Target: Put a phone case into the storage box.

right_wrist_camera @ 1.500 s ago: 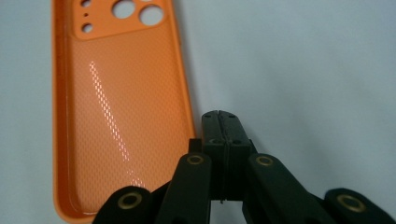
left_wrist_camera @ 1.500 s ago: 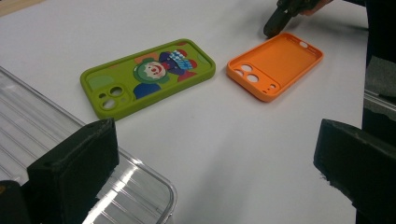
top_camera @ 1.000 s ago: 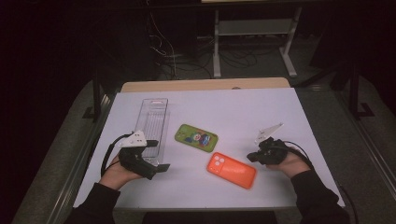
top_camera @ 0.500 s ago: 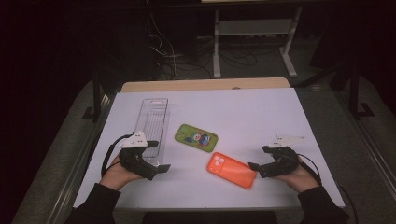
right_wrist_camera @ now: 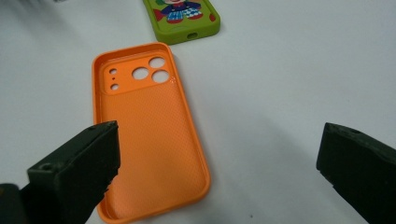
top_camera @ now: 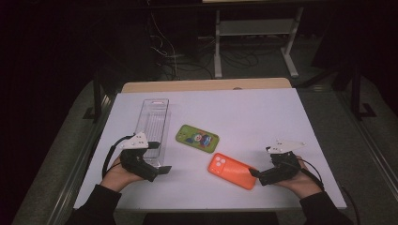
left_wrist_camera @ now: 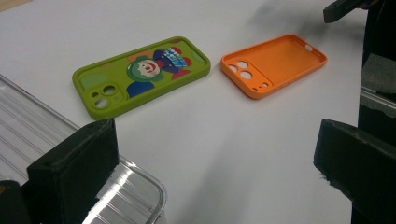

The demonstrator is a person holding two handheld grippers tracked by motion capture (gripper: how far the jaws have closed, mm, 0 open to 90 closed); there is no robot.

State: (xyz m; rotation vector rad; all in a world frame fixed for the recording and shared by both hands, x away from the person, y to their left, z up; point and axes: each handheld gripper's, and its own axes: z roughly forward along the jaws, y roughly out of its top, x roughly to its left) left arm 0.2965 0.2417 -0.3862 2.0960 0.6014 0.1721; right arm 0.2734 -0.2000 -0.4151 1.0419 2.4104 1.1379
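An orange phone case (top_camera: 233, 171) lies hollow side up on the white table (top_camera: 263, 122), camera holes toward the far left. My right gripper (top_camera: 254, 174) sits at its near right end. Its jaws have just been opening and now stand wide apart (right_wrist_camera: 215, 172). The case's near end (right_wrist_camera: 144, 130) lies flat beside the left jaw, with no pad touching it. A green case with a clown picture (top_camera: 197, 138) lies farther back. My left gripper (top_camera: 162, 169) rests open (left_wrist_camera: 215, 177) at the near end of a clear plastic tray (top_camera: 152, 123).
The clear ribbed tray's rim (left_wrist_camera: 140, 186) curves under my left jaw. Bare white tabletop spreads right of both cases (left_wrist_camera: 275, 63) (left_wrist_camera: 140, 74). A wooden strip (top_camera: 206, 85) borders the table's far edge, with dark floor, cables and a metal stand (top_camera: 256, 28) beyond.
My right gripper has drawn back toward the table's near edge and its jaws have gone from shut to wide apart. Both cases and the left gripper stay where they were.
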